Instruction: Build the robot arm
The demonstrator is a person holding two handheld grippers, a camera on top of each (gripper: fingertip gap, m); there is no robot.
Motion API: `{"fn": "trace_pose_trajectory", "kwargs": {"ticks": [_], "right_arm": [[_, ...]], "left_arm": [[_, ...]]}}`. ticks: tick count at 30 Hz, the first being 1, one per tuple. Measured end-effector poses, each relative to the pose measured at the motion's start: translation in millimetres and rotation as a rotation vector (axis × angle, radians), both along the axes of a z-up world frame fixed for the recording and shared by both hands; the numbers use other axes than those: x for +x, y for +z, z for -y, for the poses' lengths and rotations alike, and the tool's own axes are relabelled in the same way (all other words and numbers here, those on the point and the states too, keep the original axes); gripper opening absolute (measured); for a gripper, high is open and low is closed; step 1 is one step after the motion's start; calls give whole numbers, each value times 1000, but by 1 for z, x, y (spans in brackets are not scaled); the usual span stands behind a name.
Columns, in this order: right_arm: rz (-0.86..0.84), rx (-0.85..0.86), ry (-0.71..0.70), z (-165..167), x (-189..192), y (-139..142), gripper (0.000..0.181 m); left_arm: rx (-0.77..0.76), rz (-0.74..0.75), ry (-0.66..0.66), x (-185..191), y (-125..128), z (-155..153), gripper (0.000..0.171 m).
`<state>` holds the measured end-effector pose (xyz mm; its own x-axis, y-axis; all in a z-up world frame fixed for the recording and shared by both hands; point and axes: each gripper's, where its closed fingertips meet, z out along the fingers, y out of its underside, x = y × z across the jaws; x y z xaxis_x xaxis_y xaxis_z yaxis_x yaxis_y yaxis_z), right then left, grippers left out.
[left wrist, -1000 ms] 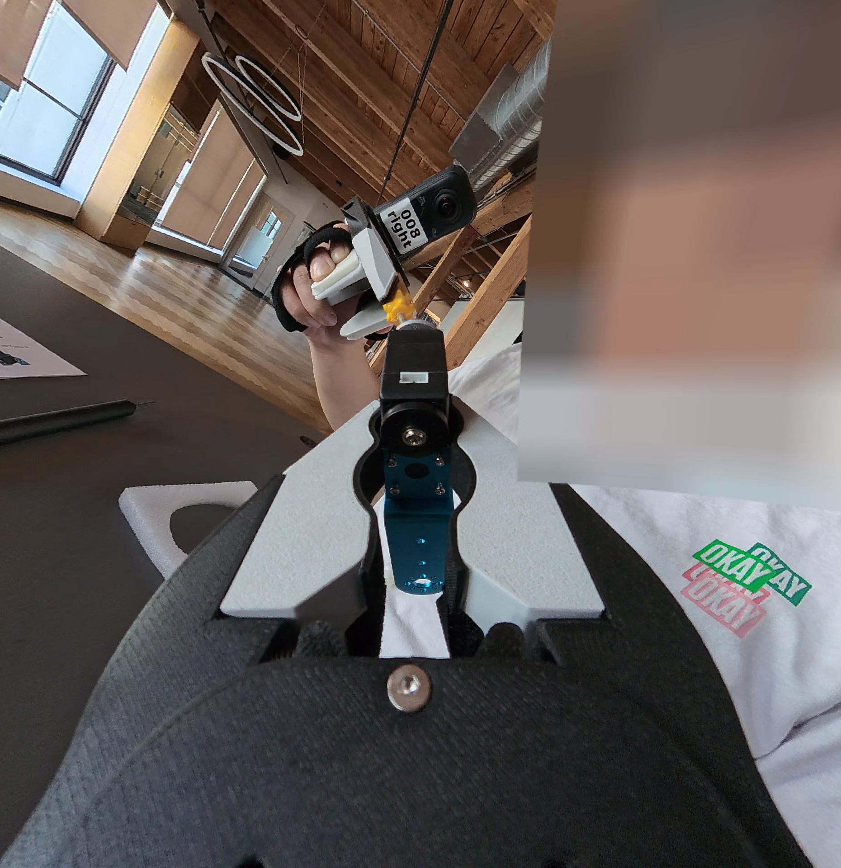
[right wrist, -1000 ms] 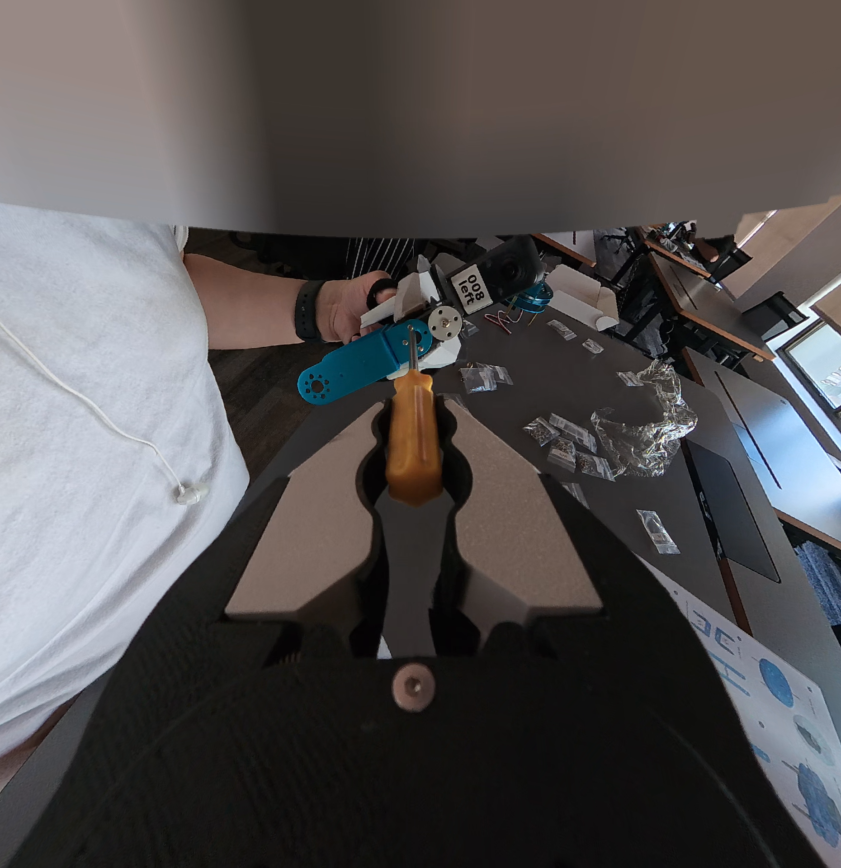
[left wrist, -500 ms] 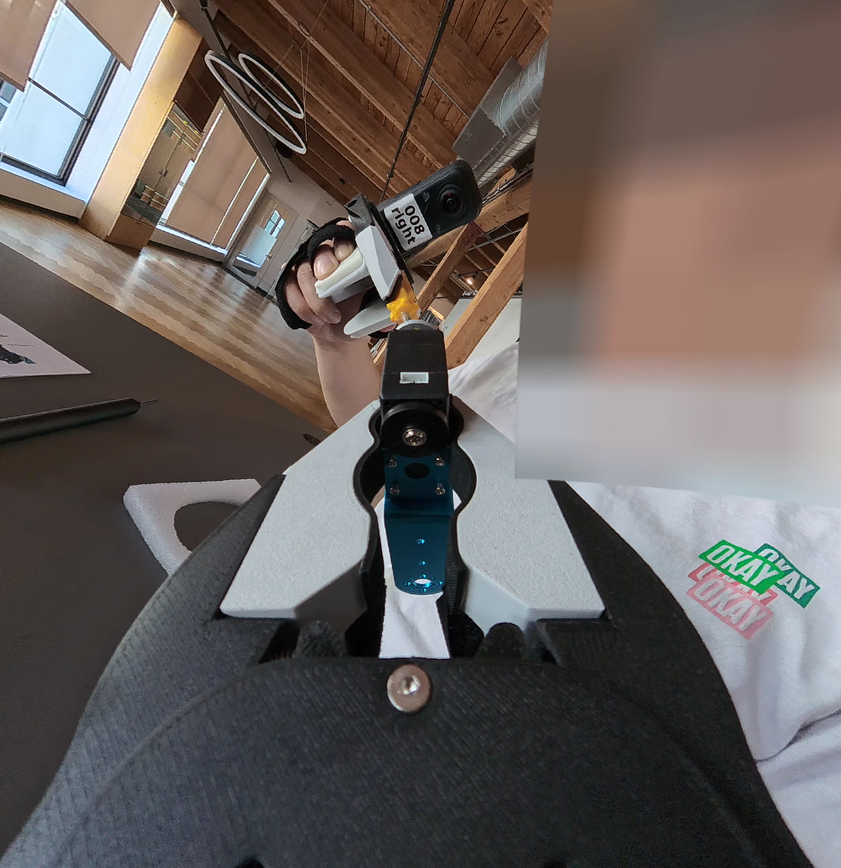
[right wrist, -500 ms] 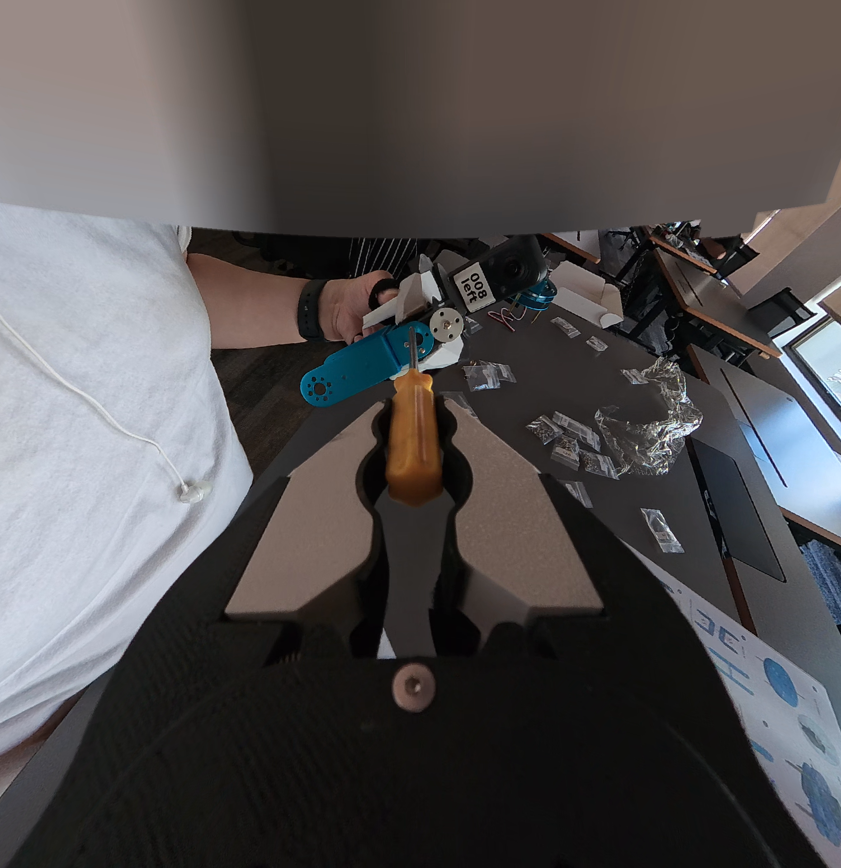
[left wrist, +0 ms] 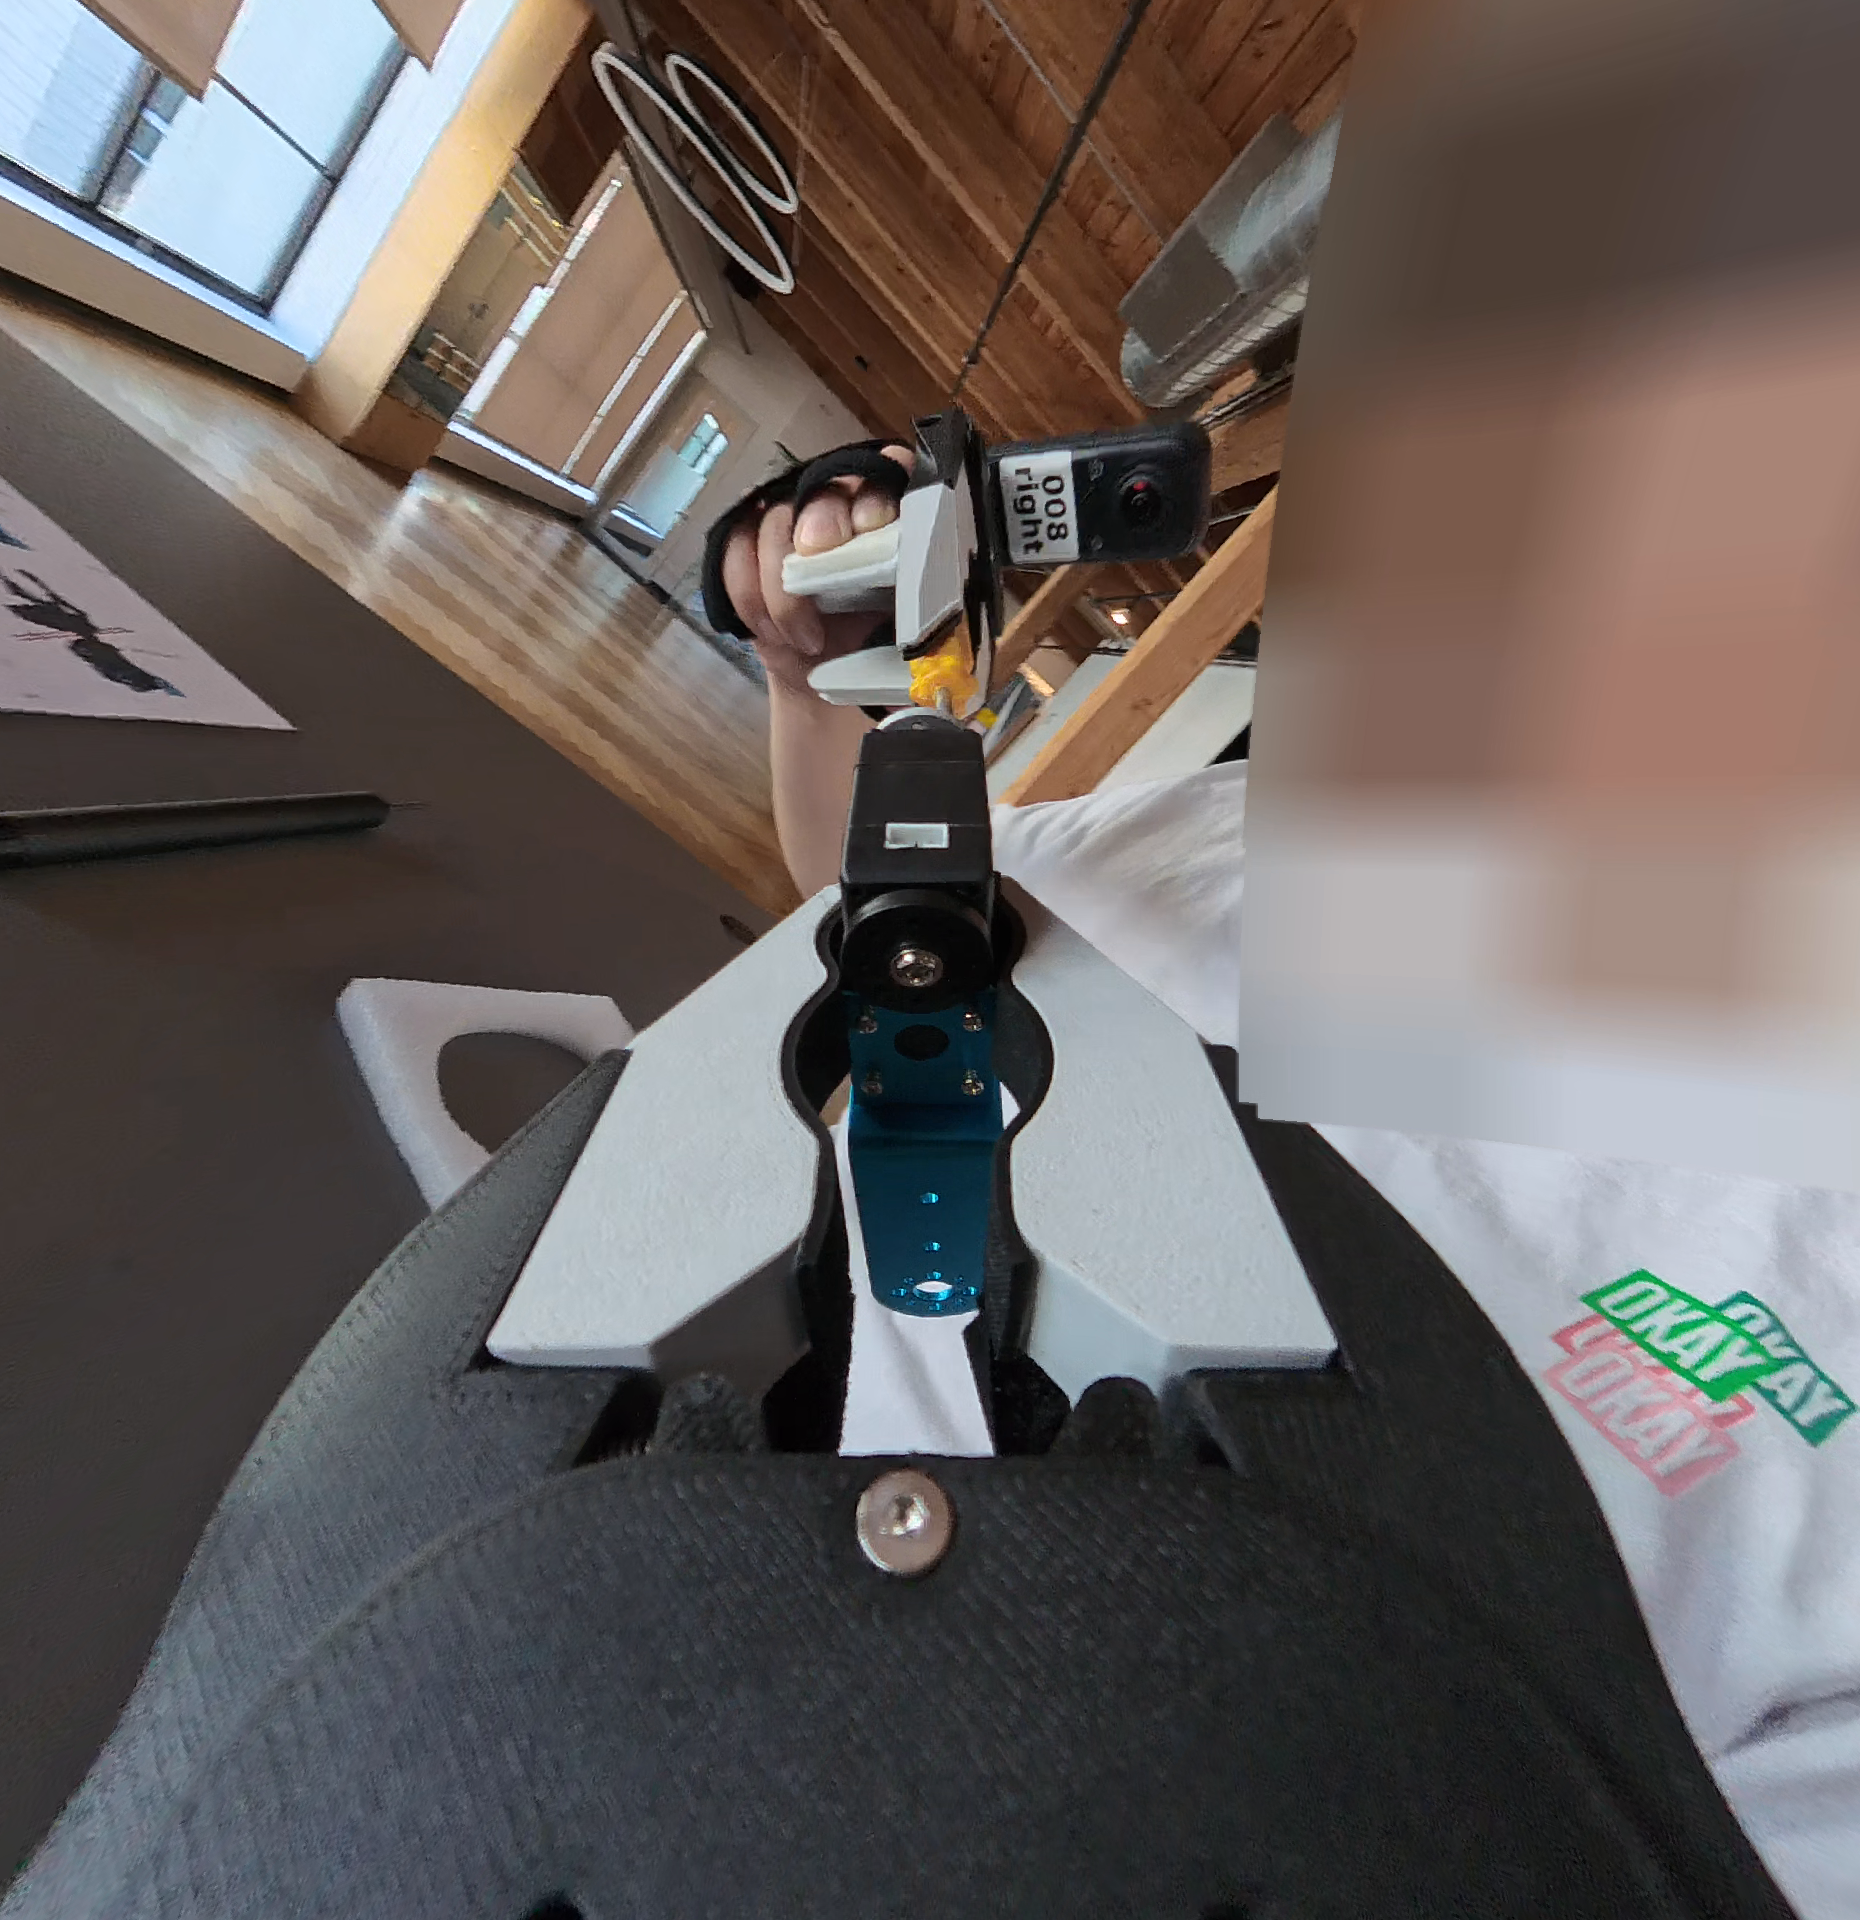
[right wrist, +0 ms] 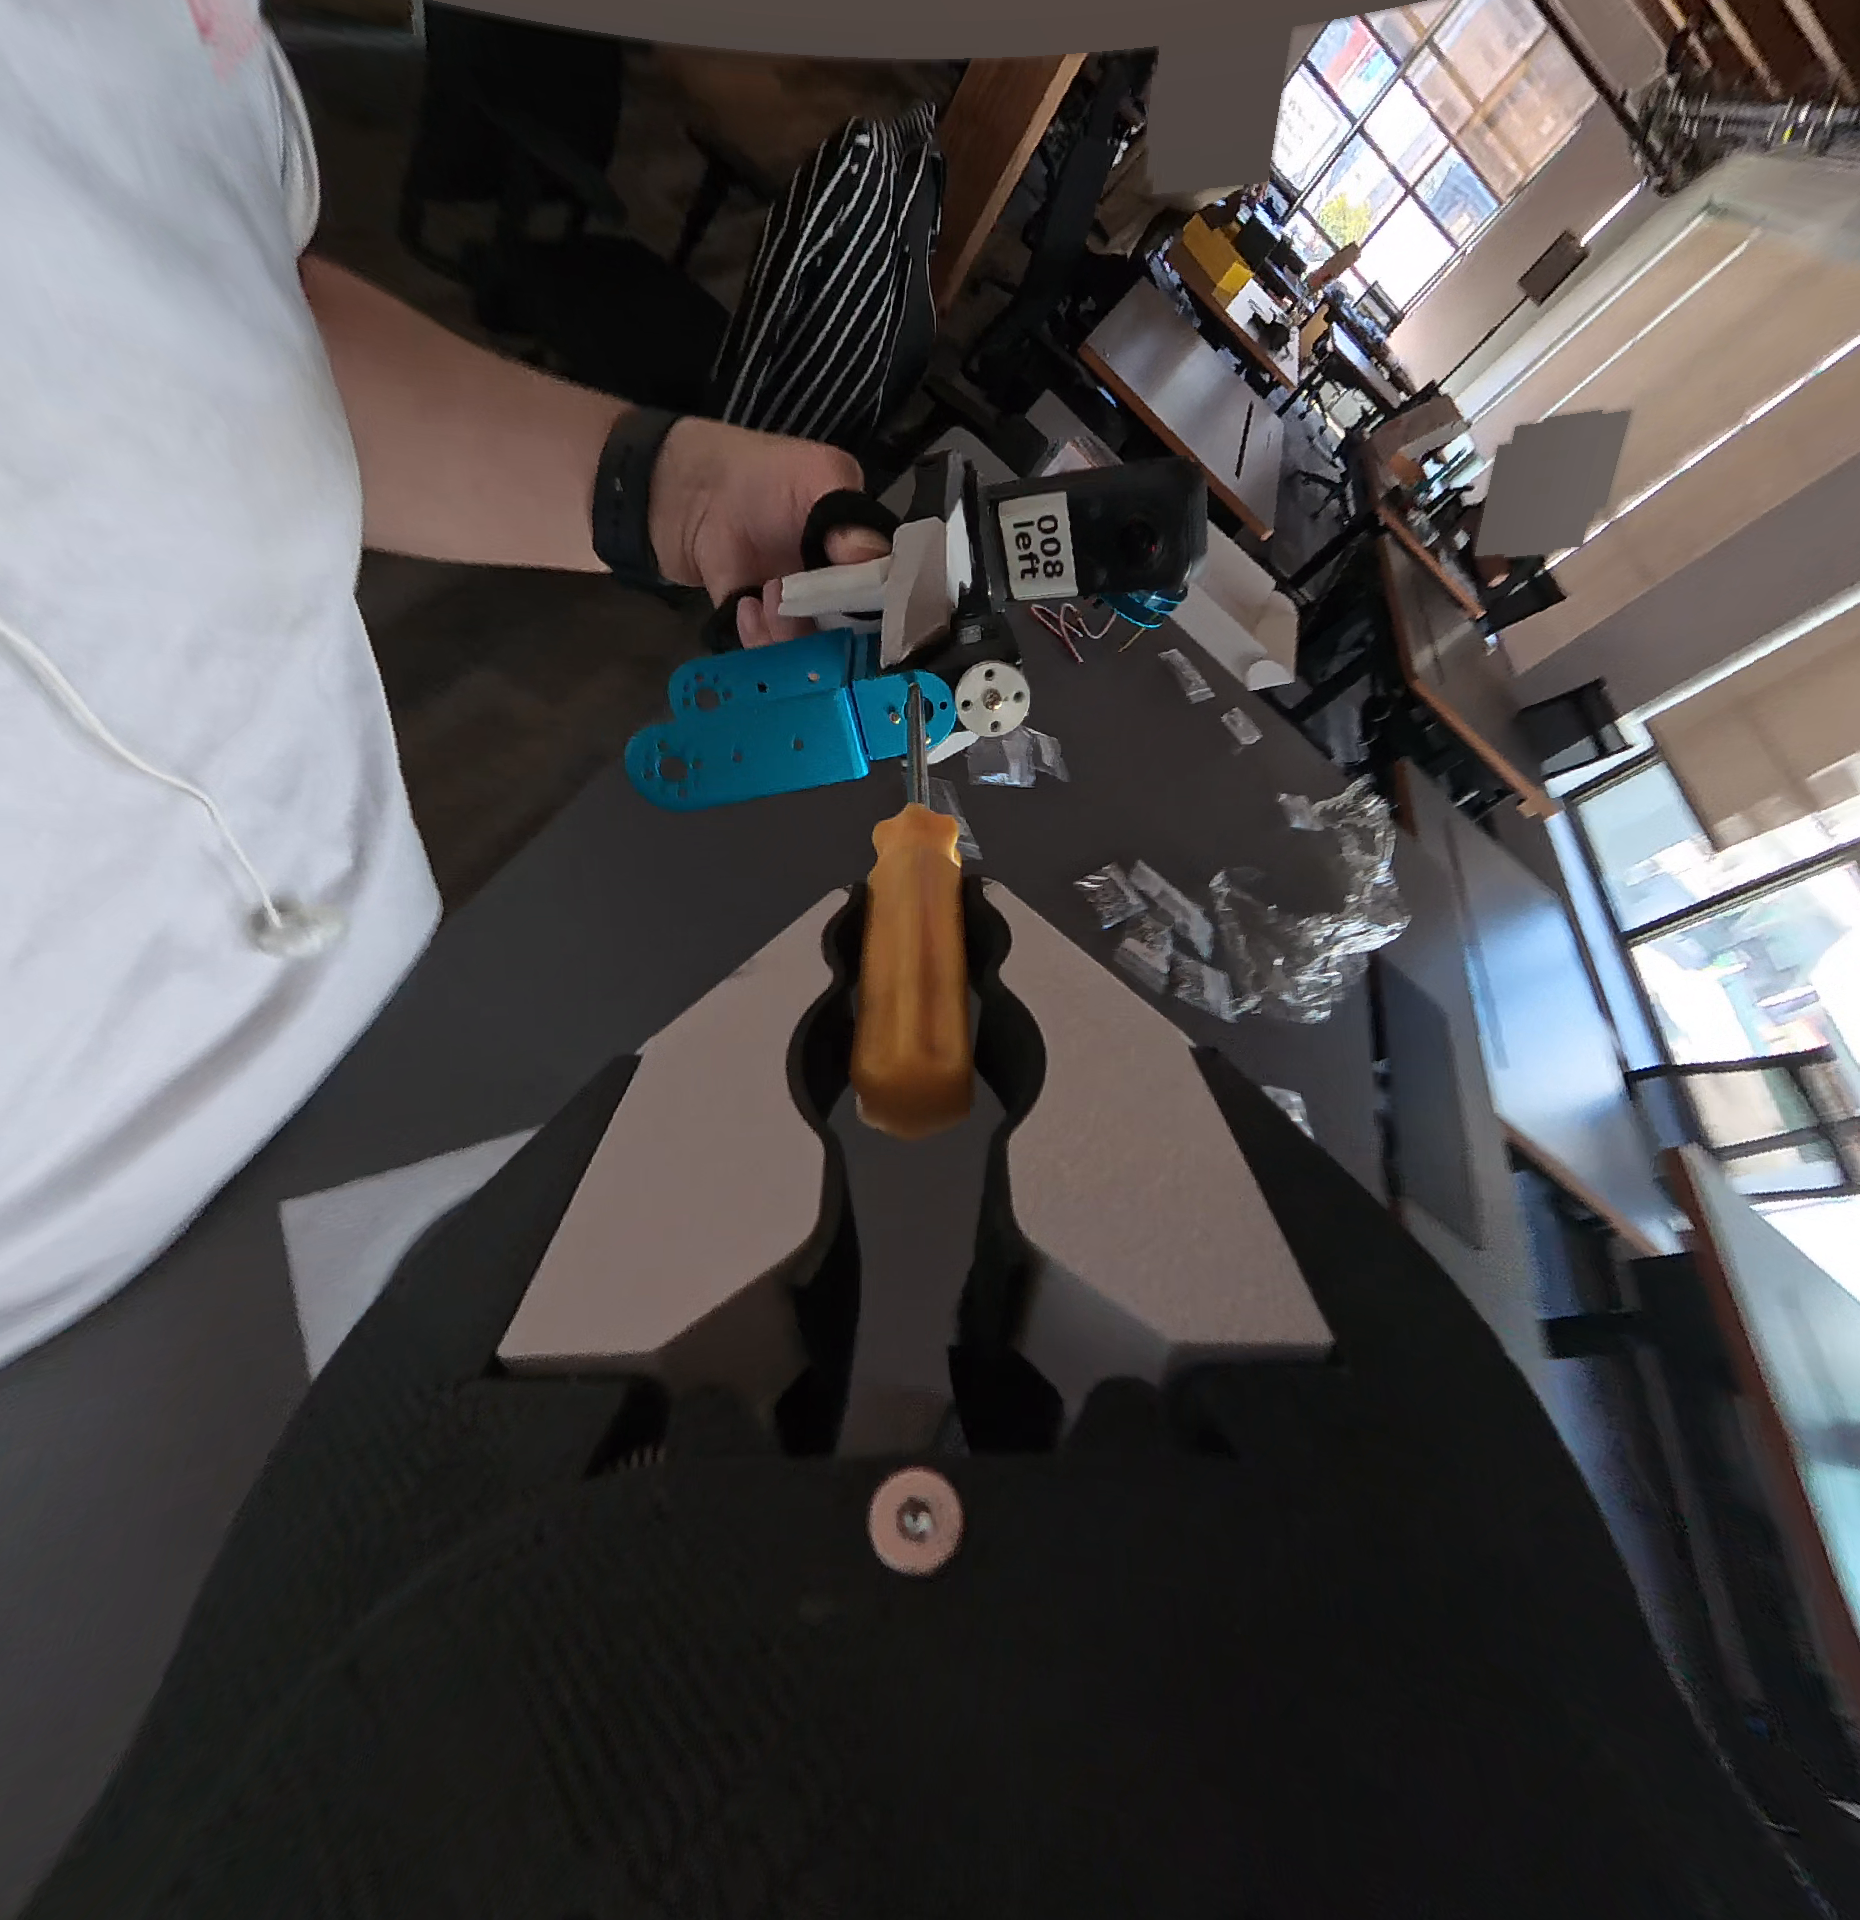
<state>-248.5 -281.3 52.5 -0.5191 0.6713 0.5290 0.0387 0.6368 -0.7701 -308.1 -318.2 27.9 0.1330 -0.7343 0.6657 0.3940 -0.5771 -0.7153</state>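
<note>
Amber plastic screwdriver handle sat clenched in the right tool, steel tip meeting the rigid blue aluminium bracket; the left tool gripped its black servo body, above the table. Light, hard, slippery metal.

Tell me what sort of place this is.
Probably an open-plan workshop or maker office: rows of cluttered desks, a dark worktable strewn with small parts bags, exposed wooden ceiling and ductwork.

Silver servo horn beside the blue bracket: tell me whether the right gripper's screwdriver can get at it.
Probably yes. The right gripper is shut on the screwdriver, whose tip sits on the blue bracket just beside the silver servo horn; nothing lies between.
</note>
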Motion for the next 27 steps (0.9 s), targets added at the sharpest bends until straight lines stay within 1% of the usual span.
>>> {"fn": "trace_pose_trajectory", "kwargs": {"ticks": [3, 6, 18, 27], "right_arm": [[49, -185, -6, -1, -1, -2, 17], [99, -324, -28, -3, -2, -7, 17], [294, -744, -84, -8, -4, -23, 17], [485, -1073, -73, -10, -5, -38, 17]], "left_arm": [[27, -22, 24, 0, 3, 1, 21], [45, -68, 63, -2, 4, 1, 21], [68, -196, 165, -6, -4, -5, 21], [99, -342, 234, -7, -14, -7, 21]]}}
